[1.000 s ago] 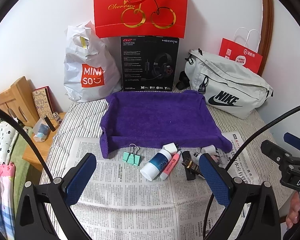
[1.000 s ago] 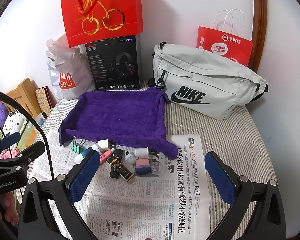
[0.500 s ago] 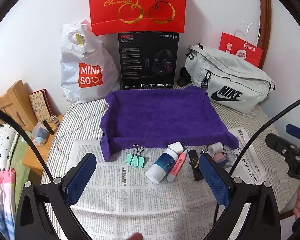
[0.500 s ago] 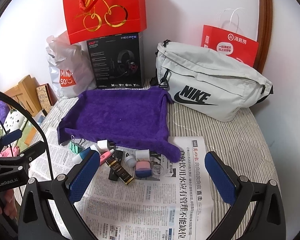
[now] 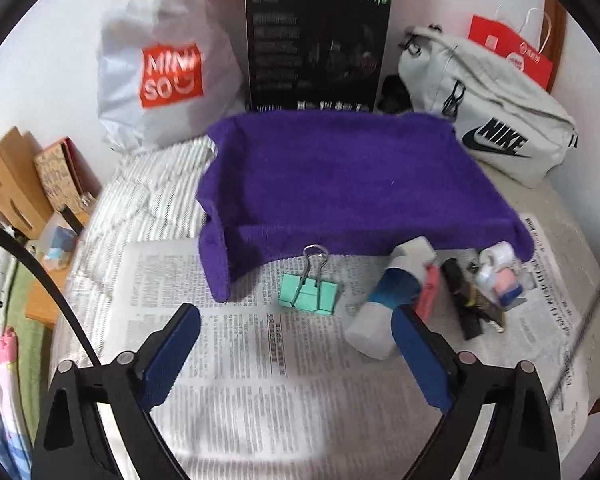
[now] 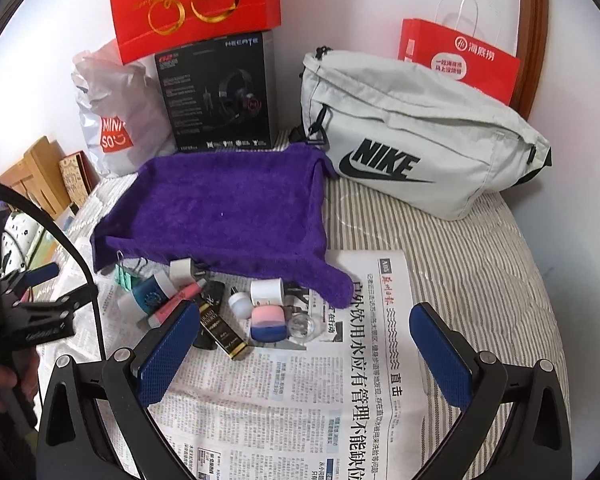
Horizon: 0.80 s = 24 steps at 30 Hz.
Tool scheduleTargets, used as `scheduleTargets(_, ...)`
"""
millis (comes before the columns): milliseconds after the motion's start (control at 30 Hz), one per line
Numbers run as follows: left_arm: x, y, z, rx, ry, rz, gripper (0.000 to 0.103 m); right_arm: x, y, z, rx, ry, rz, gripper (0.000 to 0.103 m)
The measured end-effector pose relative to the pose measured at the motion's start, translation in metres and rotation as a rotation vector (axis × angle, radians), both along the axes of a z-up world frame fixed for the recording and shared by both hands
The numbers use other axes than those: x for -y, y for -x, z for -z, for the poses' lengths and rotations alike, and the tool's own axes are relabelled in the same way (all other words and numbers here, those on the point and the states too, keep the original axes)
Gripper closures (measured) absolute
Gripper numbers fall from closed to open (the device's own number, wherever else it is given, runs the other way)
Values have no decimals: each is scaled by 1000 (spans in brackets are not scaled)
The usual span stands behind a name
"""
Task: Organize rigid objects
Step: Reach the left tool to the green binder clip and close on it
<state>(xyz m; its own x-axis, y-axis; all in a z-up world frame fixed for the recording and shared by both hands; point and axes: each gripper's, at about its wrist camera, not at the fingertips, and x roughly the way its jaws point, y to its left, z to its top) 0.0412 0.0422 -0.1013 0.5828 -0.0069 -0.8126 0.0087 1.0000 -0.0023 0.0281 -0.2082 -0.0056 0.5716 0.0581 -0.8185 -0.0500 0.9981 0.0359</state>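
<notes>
Your lower frame is bare newspaper [image 5: 260, 380], free to pass. Small items crowd mid-right beside the binder clip [image 5: 309, 295]; purple towel [image 5: 352, 184] lies behind.

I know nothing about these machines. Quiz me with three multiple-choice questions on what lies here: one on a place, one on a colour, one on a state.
1. Where does the green binder clip lie?
A. on the newspaper
B. in the grey Nike bag
C. on the black box

2. What colour is the towel?
A. yellow
B. purple
C. white

3. What do the left tongs hold?
A. the clip
B. a bottle
C. nothing

A: the clip rests on newsprint before the towel.
B: the cloth is deep purple.
C: their jaws are closing with only newspaper between them.
</notes>
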Motion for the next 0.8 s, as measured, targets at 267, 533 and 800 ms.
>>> scheduleTargets(267, -14, -29, 36, -83, 79, 66, 26, -1, -4, 16, -37, 25, -9, 0)
scheduleTargets(533, -3, -42, 44, -88, 19, 134, 27, -2, -14, 35, -70, 32, -19, 0)
scheduleTargets(800, 1, -45, 49, -71, -18, 171, 46, 12, -21, 55, -110, 48, -5, 0)
